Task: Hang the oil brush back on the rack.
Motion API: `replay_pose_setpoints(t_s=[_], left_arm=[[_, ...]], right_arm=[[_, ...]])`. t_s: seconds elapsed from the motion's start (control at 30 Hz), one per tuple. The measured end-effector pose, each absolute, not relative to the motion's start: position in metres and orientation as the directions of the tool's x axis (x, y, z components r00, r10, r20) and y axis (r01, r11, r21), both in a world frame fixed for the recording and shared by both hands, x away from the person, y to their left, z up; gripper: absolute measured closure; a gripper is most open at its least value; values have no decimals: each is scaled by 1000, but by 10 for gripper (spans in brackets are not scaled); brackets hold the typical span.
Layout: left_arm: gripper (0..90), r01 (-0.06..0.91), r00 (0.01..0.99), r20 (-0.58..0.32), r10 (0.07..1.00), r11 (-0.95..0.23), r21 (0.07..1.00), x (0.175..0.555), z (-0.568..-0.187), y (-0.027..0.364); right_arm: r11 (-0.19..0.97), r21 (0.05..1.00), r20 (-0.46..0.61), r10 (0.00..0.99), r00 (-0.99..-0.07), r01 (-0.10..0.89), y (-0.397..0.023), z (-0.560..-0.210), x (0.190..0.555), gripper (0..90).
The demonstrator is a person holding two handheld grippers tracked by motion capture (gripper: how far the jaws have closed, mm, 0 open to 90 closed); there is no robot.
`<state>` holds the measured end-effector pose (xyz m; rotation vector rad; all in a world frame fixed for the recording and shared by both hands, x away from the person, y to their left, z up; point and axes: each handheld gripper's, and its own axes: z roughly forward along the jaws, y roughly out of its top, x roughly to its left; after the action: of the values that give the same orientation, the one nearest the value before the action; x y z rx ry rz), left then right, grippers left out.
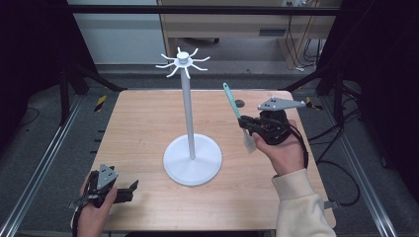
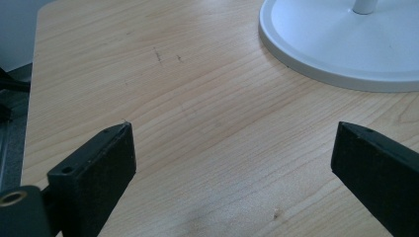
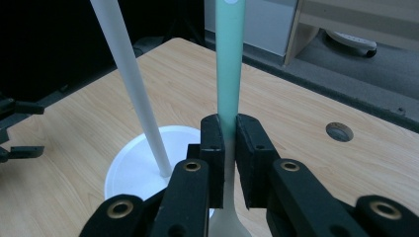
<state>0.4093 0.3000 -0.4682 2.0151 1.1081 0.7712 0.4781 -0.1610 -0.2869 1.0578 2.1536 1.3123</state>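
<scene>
The left tool (image 1: 129, 188) rests low at the tabletop's (image 1: 148, 123) near left corner, jaws spread wide with only bare wood between them. Beside the white stand (image 1: 191, 157), the right tool (image 3: 226, 148) is clamped on the mint-handled spatula (image 1: 236, 112), holding it raised above the tabletop with the handle pointing up.

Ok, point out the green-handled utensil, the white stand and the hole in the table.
green-handled utensil (image 3: 230, 59), right gripper view, on its green handle above the shut jaws.
white stand (image 1: 187, 106), high view, midway up its pole.
hole in the table (image 3: 339, 132), right gripper view, on the round hole's centre.
</scene>
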Motion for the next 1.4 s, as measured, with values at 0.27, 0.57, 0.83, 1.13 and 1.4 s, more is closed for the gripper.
replay_pose_setpoints(t_s=[0.27,0.57,0.83,1.13,1.4], left_arm=[[30,458,456,164,875,-388,800,410,-468,300],[30,465,440,161,883,-378,800,409,-468,302],[30,463,449,160,879,-382,800,409,-468,301],[30,462,450,164,878,-386,798,409,-468,300],[30,462,452,166,876,-390,796,409,-468,300]], right_arm=[[238,900,59,765,-641,366,-163,-278,475,827],[201,934,34,770,-637,294,-159,-268,462,826],[192,953,7,760,-650,235,-155,-259,455,827],[166,964,11,760,-650,210,-157,-256,451,827],[143,973,9,763,-646,182,-158,-252,449,826]])
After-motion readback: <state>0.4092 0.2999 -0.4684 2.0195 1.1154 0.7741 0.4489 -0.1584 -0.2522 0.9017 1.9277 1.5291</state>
